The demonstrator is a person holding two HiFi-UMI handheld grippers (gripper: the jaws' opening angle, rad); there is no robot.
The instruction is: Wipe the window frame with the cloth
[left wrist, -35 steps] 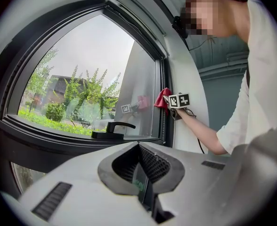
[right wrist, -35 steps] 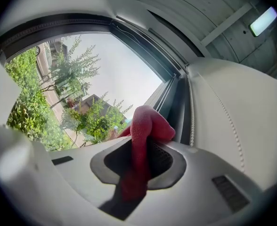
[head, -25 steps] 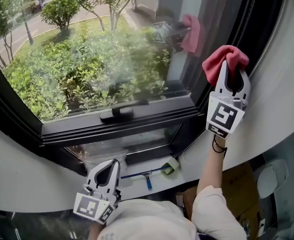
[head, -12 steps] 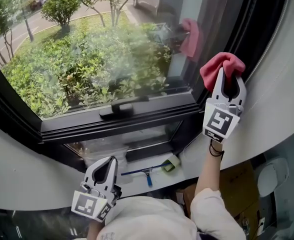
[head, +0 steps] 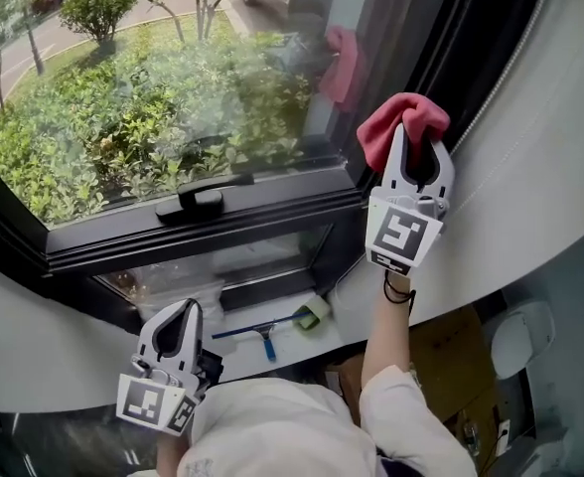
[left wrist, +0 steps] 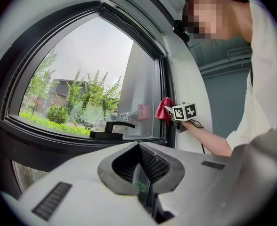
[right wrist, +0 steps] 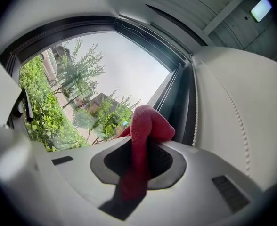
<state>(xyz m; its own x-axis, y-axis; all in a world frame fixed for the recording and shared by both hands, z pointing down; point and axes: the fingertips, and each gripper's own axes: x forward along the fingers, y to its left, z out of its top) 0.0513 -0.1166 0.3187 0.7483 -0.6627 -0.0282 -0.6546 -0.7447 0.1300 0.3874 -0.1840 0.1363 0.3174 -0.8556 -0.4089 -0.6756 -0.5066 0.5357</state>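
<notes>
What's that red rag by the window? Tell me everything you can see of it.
The cloth is red-pink, soft and fuzzy-looking, bunched into a rounded wad. The right gripper is shut on it, with a tail trailing back between the jaws. It is held up at the dark upright of the window frame, seemingly touching it; the glass shows its reflection.

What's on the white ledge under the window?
A blue-handled squeegee and a pale green sponge lie on the ledge; the person's white clothing covers its nearer part.
</notes>
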